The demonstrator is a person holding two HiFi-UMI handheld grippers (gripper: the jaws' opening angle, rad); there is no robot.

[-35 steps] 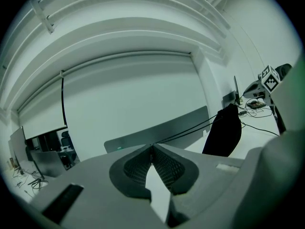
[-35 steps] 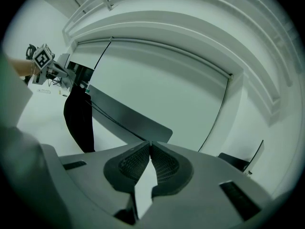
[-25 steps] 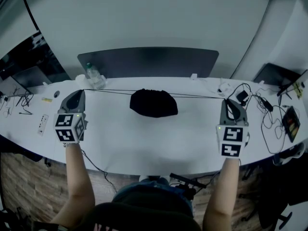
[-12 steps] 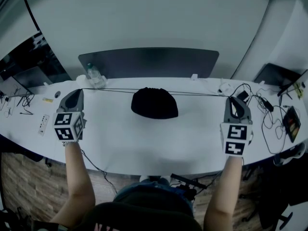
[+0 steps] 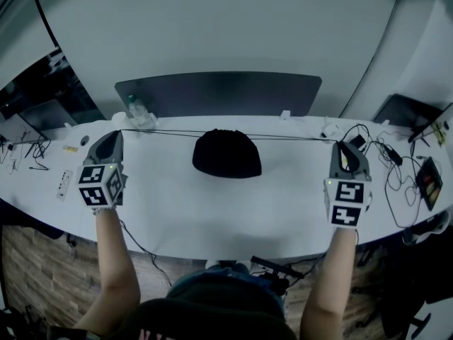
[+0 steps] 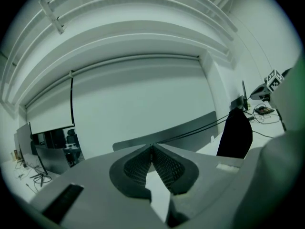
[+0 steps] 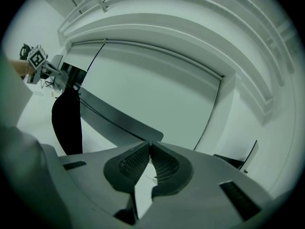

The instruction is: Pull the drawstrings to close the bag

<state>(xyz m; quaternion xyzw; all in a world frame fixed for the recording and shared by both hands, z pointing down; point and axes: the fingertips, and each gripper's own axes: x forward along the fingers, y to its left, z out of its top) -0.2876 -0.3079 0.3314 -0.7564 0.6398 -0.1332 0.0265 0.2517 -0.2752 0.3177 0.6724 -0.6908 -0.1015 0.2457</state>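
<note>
A black drawstring bag (image 5: 226, 154) sits on the white table (image 5: 212, 204), its top gathered narrow. Thin black drawstrings (image 5: 166, 133) run taut from the bag's top out to both sides. My left gripper (image 5: 113, 134) is far left of the bag, shut on the left string ends. My right gripper (image 5: 343, 146) is far right, shut on the right string ends (image 5: 297, 139). In the left gripper view the strings (image 6: 190, 130) lead from the closed jaw tips to the bag (image 6: 235, 135). In the right gripper view the strings (image 7: 109, 120) reach the bag (image 7: 68, 123) likewise.
A dark grey divider panel (image 5: 218, 92) stands behind the table. A plastic bottle (image 5: 139, 110) stands at the back left. Cables and small devices (image 5: 386, 154) clutter the right end, with a remote-like item (image 5: 62, 183) and wires at the left end.
The right gripper has drawn slightly further right and the strings have gone straighter. The bag's top has gathered tighter and its shape has become rounder.
</note>
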